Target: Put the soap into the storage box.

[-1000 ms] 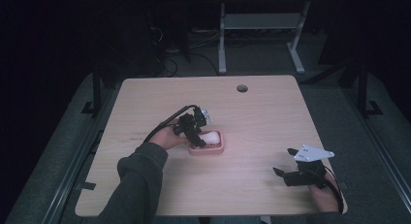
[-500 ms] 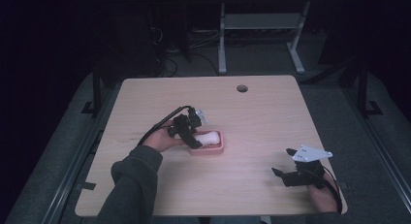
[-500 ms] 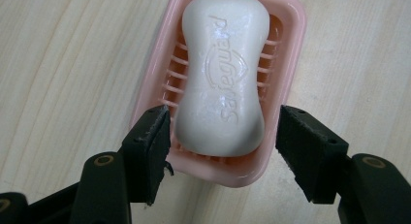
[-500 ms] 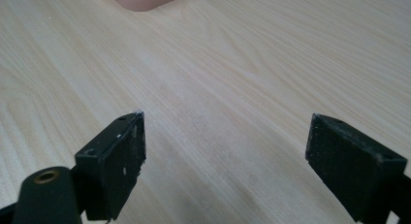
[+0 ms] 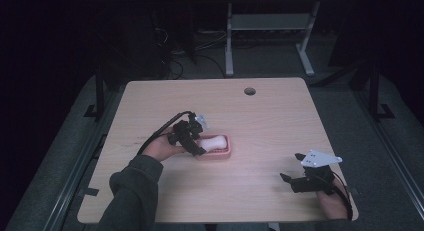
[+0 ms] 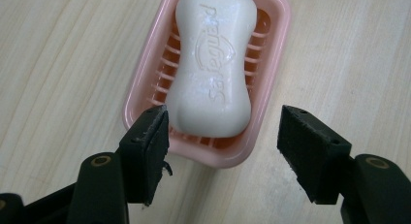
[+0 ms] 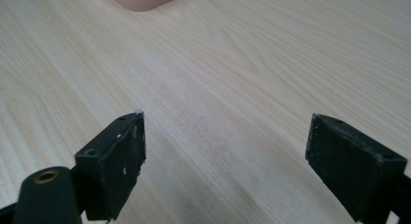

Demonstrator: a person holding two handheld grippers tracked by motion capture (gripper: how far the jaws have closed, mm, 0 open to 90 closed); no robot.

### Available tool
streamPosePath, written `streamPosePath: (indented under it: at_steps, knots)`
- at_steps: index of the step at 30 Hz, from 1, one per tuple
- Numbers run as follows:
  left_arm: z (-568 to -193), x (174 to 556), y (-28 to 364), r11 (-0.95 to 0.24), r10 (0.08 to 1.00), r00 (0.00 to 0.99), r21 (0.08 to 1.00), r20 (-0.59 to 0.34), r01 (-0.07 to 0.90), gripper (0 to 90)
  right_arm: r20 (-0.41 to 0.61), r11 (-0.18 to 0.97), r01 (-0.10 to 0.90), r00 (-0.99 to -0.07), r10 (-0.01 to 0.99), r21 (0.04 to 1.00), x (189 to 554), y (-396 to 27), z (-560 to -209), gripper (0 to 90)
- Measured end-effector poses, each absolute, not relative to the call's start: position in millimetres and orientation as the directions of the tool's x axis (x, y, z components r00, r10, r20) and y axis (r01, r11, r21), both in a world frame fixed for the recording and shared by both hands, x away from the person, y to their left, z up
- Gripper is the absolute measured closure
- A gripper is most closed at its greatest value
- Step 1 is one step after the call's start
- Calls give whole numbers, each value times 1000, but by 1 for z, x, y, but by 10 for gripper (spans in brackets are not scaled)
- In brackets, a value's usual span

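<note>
Working across the pale wood-grain desk (image 5: 260,116), I have just been opening the left claw (image 6: 223,151), nothing pinched between its pads; the right claw (image 7: 225,161) rests spread wide and empty. I should back off straight so I don't nudge the glossy pink ribbed soap dish (image 6: 271,64) cradling the smooth, waisted white soap bar (image 6: 213,64).

Left gripper (image 5: 196,141) with jaws just opening, pads apart; right gripper (image 5: 295,172) jaws wide, low.
</note>
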State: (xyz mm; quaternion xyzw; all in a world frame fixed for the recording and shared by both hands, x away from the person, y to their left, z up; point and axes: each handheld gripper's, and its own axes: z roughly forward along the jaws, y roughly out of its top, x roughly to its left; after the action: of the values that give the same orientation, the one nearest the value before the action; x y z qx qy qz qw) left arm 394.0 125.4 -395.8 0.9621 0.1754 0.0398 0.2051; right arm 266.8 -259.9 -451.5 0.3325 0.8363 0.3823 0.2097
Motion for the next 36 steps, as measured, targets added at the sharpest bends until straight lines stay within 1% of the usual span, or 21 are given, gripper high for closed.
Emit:
streamPosePath:
  at_steps: [8, 21, 28, 36]
  knots:
    - [-397, 388, 132, -853, 357, 934, 408, 3, 325, 338, -100, 488, 394, -691, 716, 779, 267, -259, -452, 138]
    - [-399, 375, 151, -832, 376, 926, 437, -5, 340, 328, -107, 501, 395, -694, 712, 770, 267, -255, -452, 138]
    - [-401, 368, 158, -836, 375, 927, 433, 1, 338, 323, -118, 512, 392, -695, 709, 765, 267, -252, -452, 138]
    - [-398, 361, 165, -827, 373, 928, 456, 6, 329, 317, -122, 516, 391, -696, 708, 762, 267, -251, -451, 137]
